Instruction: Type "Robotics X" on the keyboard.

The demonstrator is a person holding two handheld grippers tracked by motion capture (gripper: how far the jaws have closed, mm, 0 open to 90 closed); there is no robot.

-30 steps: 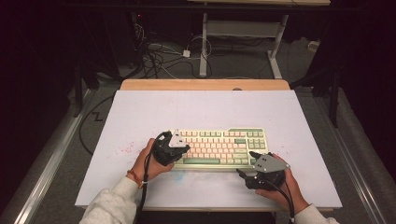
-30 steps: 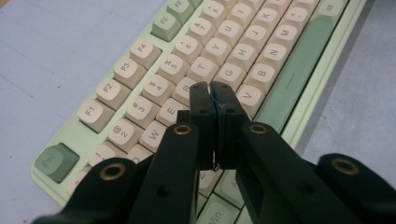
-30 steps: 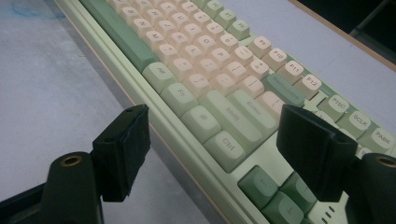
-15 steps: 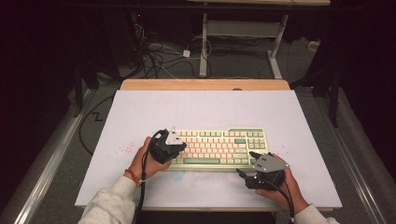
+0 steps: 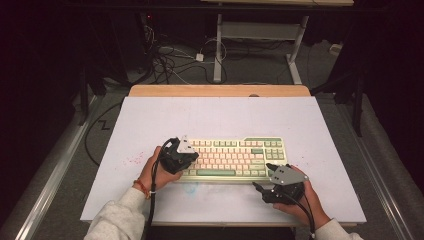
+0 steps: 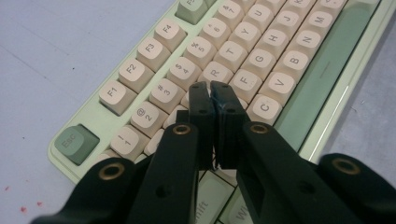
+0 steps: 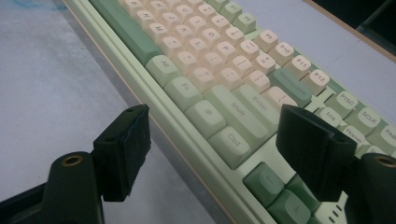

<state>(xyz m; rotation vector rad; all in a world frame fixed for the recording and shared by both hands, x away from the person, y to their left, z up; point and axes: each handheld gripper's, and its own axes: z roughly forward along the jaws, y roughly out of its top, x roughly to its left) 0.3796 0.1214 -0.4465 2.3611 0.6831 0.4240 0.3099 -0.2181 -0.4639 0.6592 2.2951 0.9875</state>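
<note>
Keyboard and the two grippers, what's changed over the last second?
Very little. The left gripper has eased slightly toward the person over the left end of the keyboard; its jaws are closed, tips over the letter keys around the D key. The right gripper stayed at the keyboard's near right corner with its jaws open, holding nothing. The keyboard lies where it was on the table.

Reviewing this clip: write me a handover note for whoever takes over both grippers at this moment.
Left gripper: jaws shut together, tips down on the keyboard among its left letter keys, near D.
Right gripper: jaws open, holding nothing, low at the keyboard's right front corner near Ctrl.
Keyboard lies flat on the white table, near the front edge.
Done: cannot tell which keys were pressed.
Left: likely more key presses; right gripper not yet touching.
</note>
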